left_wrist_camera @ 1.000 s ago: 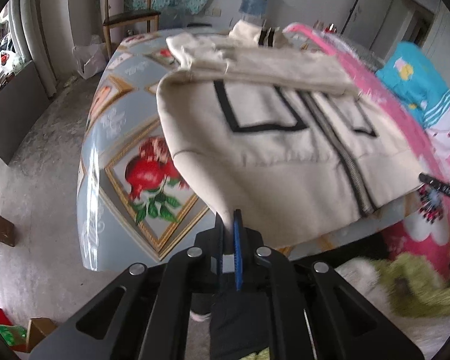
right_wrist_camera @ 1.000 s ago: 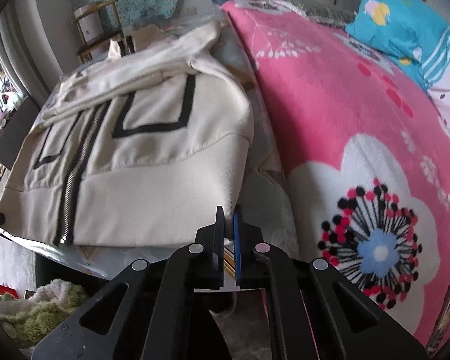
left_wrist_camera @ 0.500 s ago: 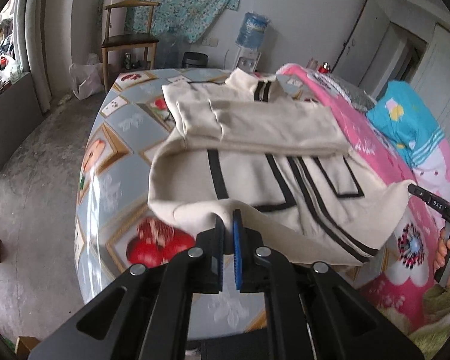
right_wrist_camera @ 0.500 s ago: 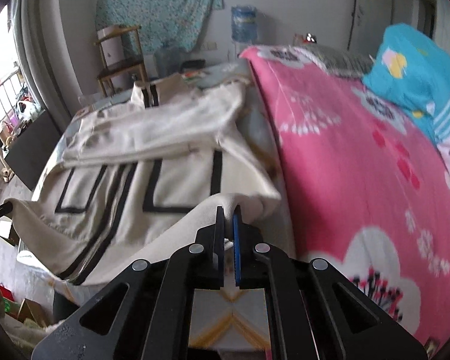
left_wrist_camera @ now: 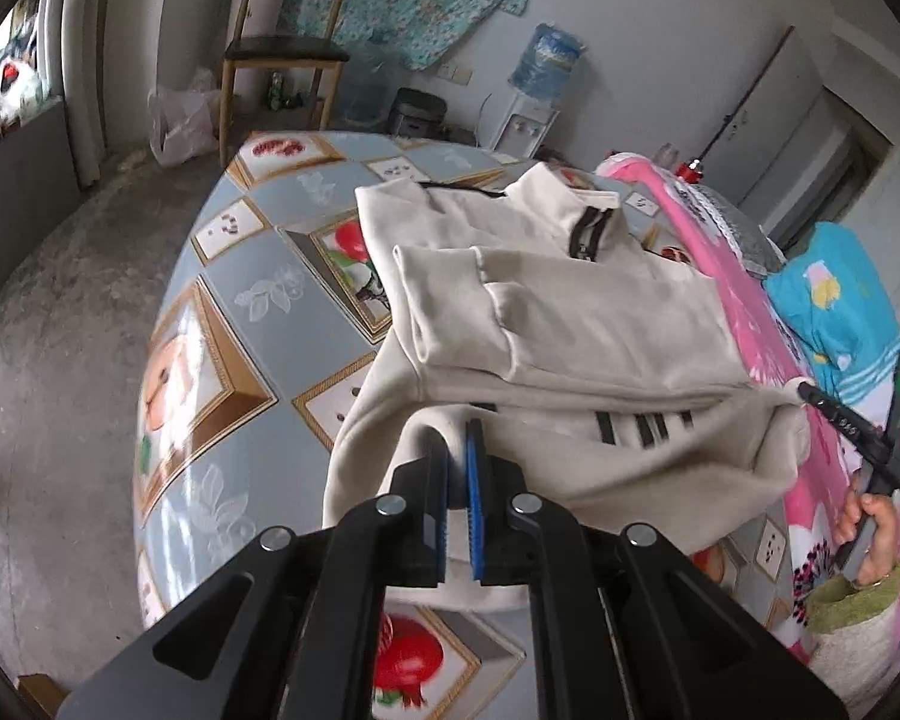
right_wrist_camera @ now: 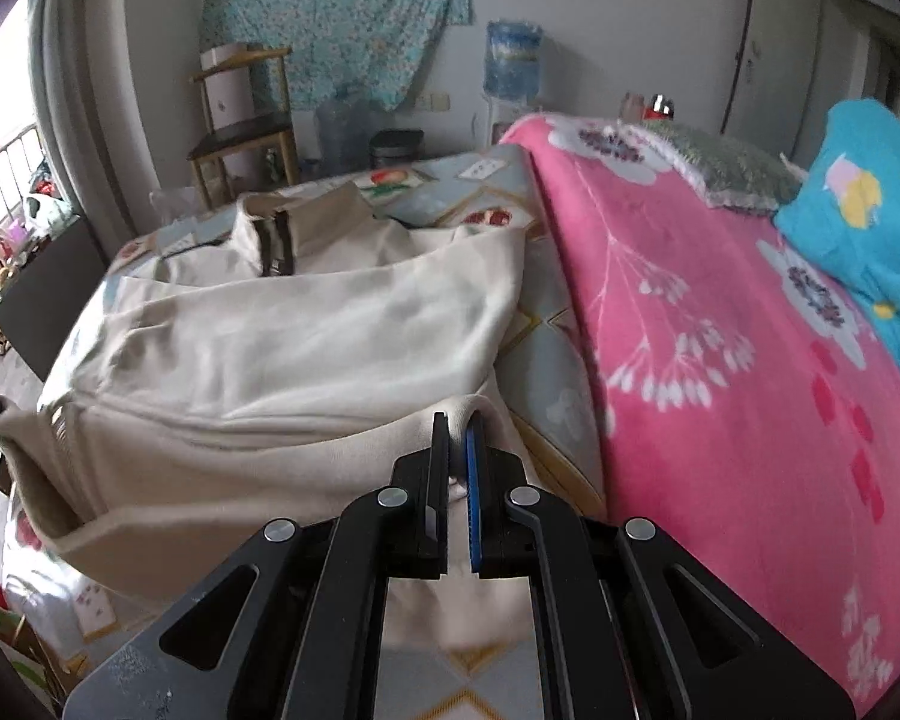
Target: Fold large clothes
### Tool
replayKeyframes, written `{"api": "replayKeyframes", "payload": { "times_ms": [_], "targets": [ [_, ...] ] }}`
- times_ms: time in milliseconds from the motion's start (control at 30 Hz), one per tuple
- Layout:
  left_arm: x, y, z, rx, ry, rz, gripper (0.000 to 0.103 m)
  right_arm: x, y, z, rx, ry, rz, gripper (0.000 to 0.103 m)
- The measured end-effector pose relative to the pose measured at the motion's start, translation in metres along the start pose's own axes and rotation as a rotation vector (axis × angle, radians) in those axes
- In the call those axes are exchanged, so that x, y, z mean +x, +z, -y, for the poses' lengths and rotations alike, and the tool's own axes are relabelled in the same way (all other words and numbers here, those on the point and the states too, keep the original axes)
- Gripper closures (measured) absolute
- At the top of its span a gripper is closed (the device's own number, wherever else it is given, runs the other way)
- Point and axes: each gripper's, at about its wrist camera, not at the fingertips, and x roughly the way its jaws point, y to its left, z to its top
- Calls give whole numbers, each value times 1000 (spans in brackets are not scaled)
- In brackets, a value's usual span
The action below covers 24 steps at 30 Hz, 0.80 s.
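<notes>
A cream zip-up jacket (left_wrist_camera: 570, 324) with black stripes lies on the table (left_wrist_camera: 240, 276) with both sleeves folded across its chest. My left gripper (left_wrist_camera: 457, 444) is shut on the left corner of its bottom hem, raised over the body. My right gripper (right_wrist_camera: 457, 438) is shut on the right hem corner of the jacket (right_wrist_camera: 306, 348), also raised. The hem hangs between the two grippers, lifted above the table and carried toward the collar. The right gripper also shows in the left wrist view (left_wrist_camera: 807, 393).
The table has a blue-grey fruit-print cloth. A pink floral blanket (right_wrist_camera: 720, 360) and a turquoise pillow (right_wrist_camera: 870, 222) lie to the right. A wooden chair (left_wrist_camera: 282, 54) and a water dispenser (left_wrist_camera: 540, 90) stand beyond the table's far end.
Both grippers have lifted the jacket's bottom hem off the table's near edge and carried it up and forward over the jacket's body, toward the collar.
</notes>
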Motion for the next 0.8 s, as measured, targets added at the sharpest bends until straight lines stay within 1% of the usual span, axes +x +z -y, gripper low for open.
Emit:
{"api": "replayKeyframes", "payload": {
  "times_ms": [100,167,200,233,267,333,367,400,433,467,500,533,633,700,767,800],
  "targets": [
    [20,7,-10,-30,-2,-34,97,28,3,2,18,-3,-39,98],
    [32,9,-15,-47,-2,-57,95,46,0,4,39,-2,-72,97],
    [37,9,-17,-56,-2,-69,95,49,-1,5,45,1,-76,96],
    [39,9,-19,-68,-5,-76,94,51,-2,6,57,11,-79,94],
    [39,8,-21,-78,-13,-78,93,49,-2,8,71,23,-78,89],
    [34,7,-24,-96,-43,-64,91,43,0,12,95,41,-66,72],
    [31,6,-25,-96,-50,-56,90,38,1,14,103,17,-49,46],
    [27,6,-26,-98,-45,-47,87,33,1,16,102,-1,-30,36],
    [20,5,-27,-96,-3,-22,74,27,1,18,102,0,-18,33],
    [14,5,-28,-91,35,-1,60,24,1,20,110,12,-16,33],
    [5,5,-30,-85,69,29,58,19,0,22,121,24,-15,31],
    [-3,3,-33,-87,78,47,57,15,-1,24,128,31,-15,29],
    [-20,-3,-40,-102,94,63,52,3,-6,24,134,58,-8,23],
    [-26,-10,-41,-99,97,59,47,-6,-13,24,148,93,-6,17],
    [-31,-21,-36,-87,86,41,40,-14,-22,22,166,137,-16,15],
    [-33,-29,-31,-76,76,27,39,-17,-25,21,173,150,-21,14]
  ]
}}
